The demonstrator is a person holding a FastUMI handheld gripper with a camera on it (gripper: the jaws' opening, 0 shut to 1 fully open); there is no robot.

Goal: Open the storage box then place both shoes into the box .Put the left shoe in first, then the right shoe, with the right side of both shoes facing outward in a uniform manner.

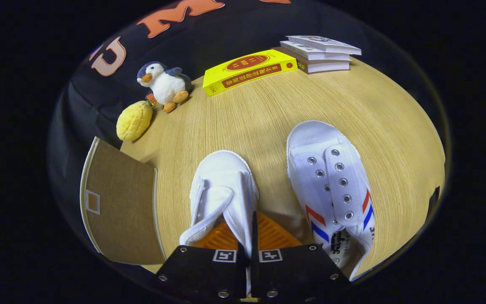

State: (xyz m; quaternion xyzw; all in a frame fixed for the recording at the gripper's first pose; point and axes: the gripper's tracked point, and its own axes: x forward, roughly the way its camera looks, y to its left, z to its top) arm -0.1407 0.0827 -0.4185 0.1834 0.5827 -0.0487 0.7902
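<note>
Gripper (251, 242) pinching the left white canvas shoe (222, 190) by its side wall; next, carry it into the brown storage box (120, 202); right shoe (336, 185) waits.

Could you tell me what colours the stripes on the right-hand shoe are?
Red and blue stripes on white, in the gripper view.

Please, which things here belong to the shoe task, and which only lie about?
Job: gripper, shut on left shoe; right shoe; storage box.
Lying about: penguin toy; yellow bun toy; yellow book; stacked books.
</note>
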